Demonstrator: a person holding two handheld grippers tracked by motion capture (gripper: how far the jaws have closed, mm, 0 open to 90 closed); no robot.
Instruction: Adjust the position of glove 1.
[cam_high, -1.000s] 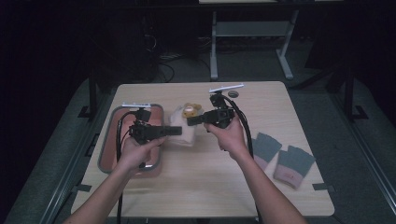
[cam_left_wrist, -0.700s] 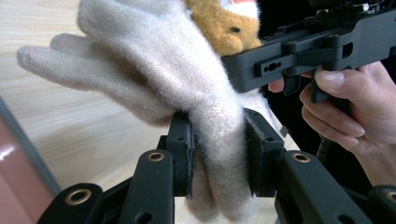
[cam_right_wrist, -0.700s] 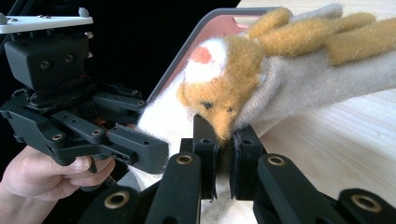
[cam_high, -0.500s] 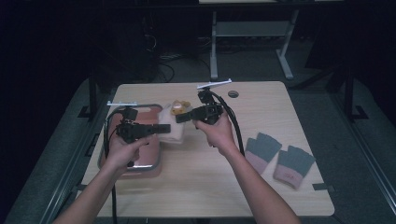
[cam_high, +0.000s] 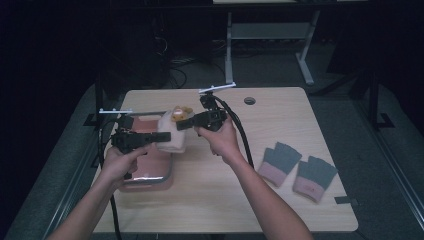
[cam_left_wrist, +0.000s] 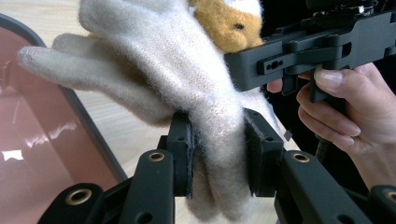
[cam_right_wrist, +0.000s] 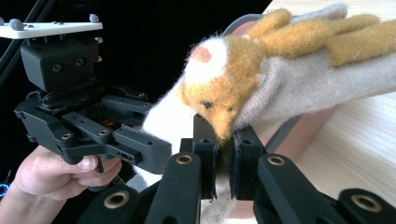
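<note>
step: we lift the cream fuzzy glove (cam_high: 170, 135) over the tray (cam_high: 150, 175) | left gripper (cam_left_wrist: 217, 154) clamps its cuff | right gripper (cam_right_wrist: 223, 154) is nipped shut on its bear patch (cam_right_wrist: 219, 88) | we raise both together, avoid stretching

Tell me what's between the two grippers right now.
The cream glove with a bear patch, pinched by the left gripper and right gripper, seen in the high view.

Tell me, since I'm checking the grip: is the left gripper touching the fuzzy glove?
Touching. In the left gripper view, the left gripper has both jaws pressed into the cream fuzzy glove, squeezing it.
</note>
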